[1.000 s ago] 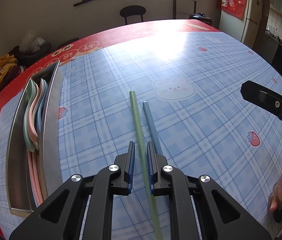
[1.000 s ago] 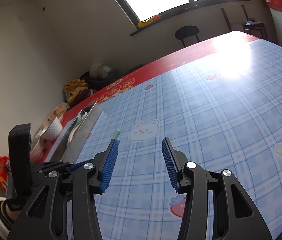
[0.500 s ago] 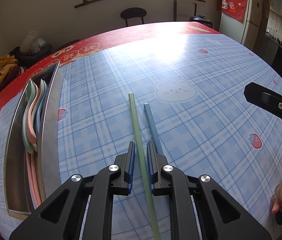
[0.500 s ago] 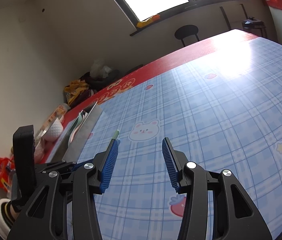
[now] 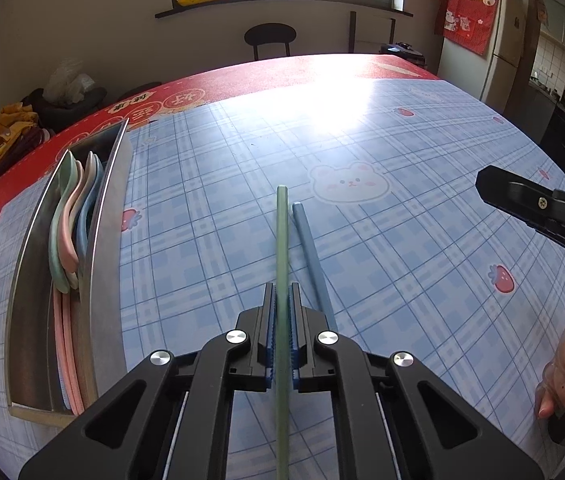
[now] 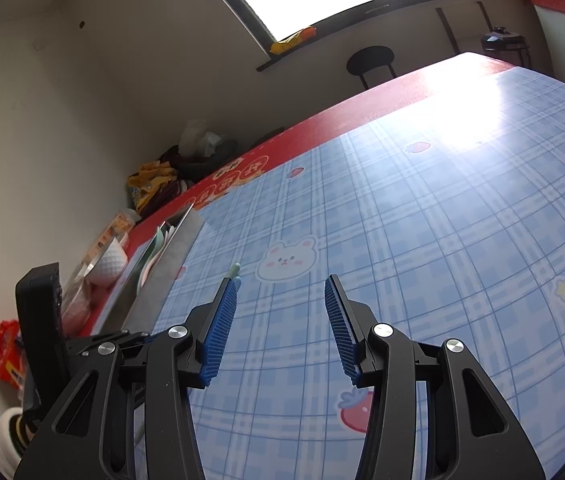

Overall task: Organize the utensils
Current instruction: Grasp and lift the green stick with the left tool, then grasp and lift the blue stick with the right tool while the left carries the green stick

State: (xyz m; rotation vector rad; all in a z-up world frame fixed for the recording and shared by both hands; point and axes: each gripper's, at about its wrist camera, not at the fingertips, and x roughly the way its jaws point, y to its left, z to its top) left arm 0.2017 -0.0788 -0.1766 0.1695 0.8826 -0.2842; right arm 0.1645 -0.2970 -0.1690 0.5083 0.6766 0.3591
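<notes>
Your left tool [image 5: 281, 312] is pinched narrow on the green chopstick [image 5: 281, 240], which runs up the centre of the frame; it looks light, stiff and slick, so I'd judge a hold nearer its middle will stop it swinging. One blue chopstick [image 5: 311, 256] lies just beside it on the tabletop [image 5: 422, 240]. At the left of the frame the metal tray [image 5: 106, 216] holds several pastel spoons [image 5: 70, 232], packed too tightly to count. Your right tool [image 6: 280, 312] stands wide and holds nothing above the tabletop.
</notes>
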